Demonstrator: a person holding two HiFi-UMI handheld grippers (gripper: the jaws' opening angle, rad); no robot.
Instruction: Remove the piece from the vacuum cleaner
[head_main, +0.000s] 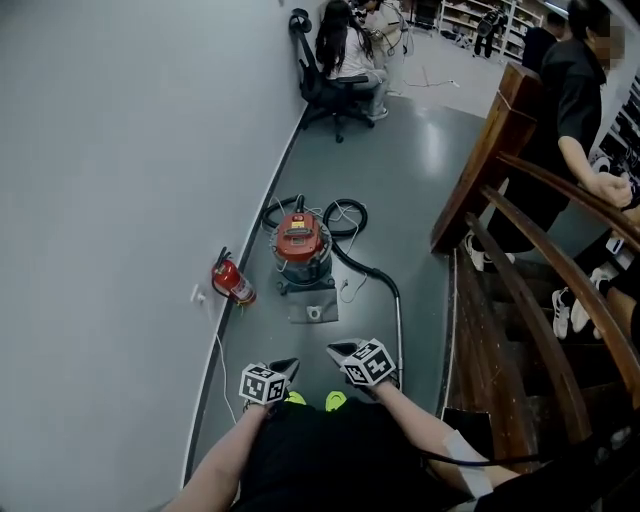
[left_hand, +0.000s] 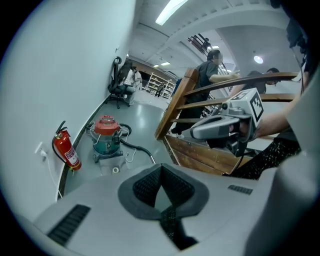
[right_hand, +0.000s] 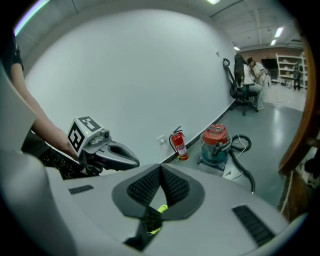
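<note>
Head view: your left gripper (head_main: 288, 367) and right gripper (head_main: 338, 351) sit low in the frame, both well apart from the vacuum cleaner (head_main: 302, 246), which stands mid-frame near a red fire extinguisher (head_main: 232, 281). Left gripper view: your jaws are pressed together and empty, and the vacuum cleaner sits at left-centre. Right gripper view: your jaws are likewise closed on nothing, and the vacuum cleaner stands right of centre.

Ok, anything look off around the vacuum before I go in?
Nothing looks damaged or spilled. The vacuum stands upright by the wall, and its hose lies in loose curves on the floor around it. An extinguisher sits on the floor against the wall.
</note>
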